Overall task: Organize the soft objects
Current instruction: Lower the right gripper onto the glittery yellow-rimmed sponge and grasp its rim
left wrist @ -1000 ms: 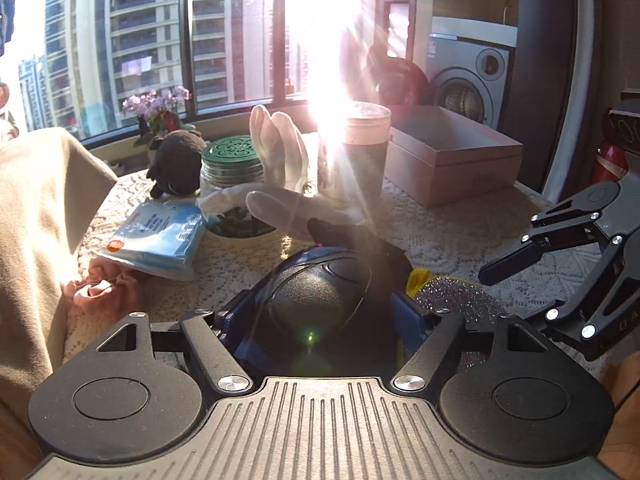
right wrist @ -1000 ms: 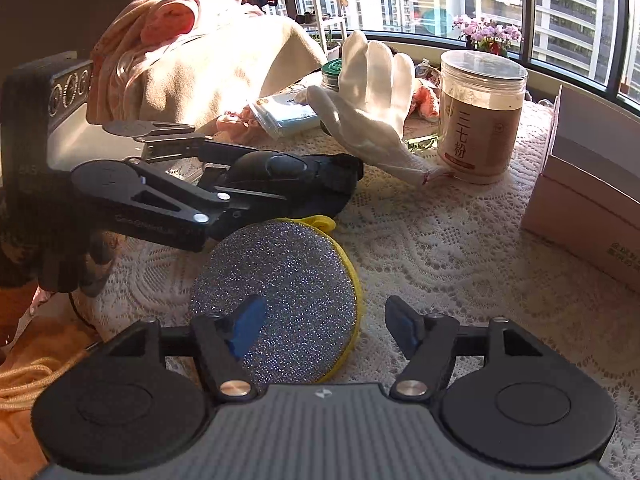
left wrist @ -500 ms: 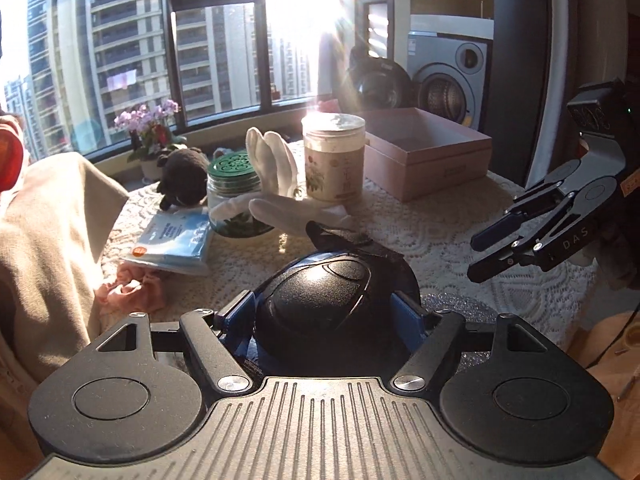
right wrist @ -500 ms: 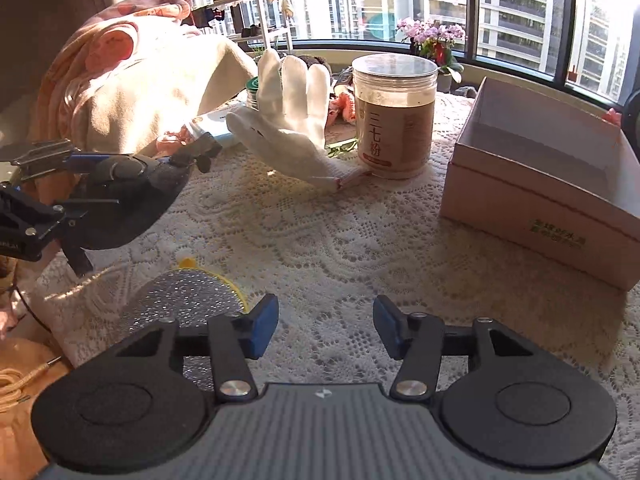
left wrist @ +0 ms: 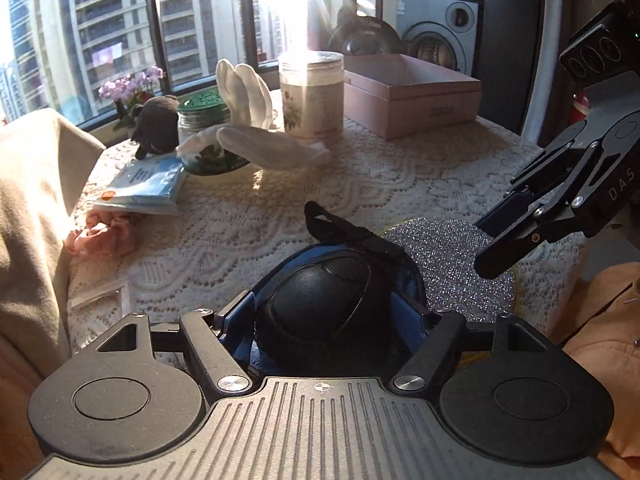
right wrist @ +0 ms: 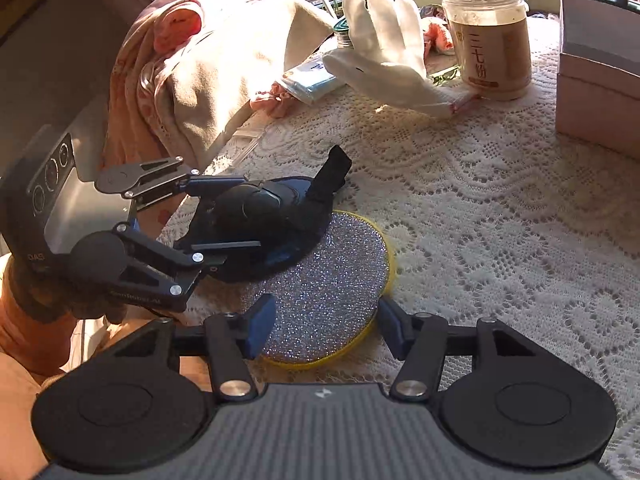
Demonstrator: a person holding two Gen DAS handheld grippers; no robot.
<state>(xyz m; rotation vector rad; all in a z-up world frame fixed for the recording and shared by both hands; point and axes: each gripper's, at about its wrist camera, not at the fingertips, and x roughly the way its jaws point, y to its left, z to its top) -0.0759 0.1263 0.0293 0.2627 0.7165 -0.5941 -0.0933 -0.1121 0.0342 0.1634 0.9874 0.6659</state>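
My left gripper (left wrist: 326, 312) is shut on a black padded eye mask (left wrist: 332, 304), held low over the near table edge; it also shows in the right wrist view (right wrist: 256, 216). A round silver glitter scouring pad (right wrist: 324, 292) with a yellow rim lies beside and partly under the mask, also seen in the left wrist view (left wrist: 448, 256). My right gripper (right wrist: 324, 320) is open, its fingers either side of the pad's near edge. A white glove (right wrist: 384, 60) leans against a jar (right wrist: 488, 36).
A pink open box (left wrist: 412, 88) stands at the far right. A green-lidded jar (left wrist: 204, 116), a dark plush toy (left wrist: 156, 128), a blue packet (left wrist: 144, 180) and a pink scrunchie (left wrist: 100, 236) sit at the left. Beige cloth (right wrist: 208, 64) drapes the left side.
My left gripper lifted the mask, then lowered it back beside the glitter pad. My right gripper pulled away from the pad, then returned and now straddles its near edge.
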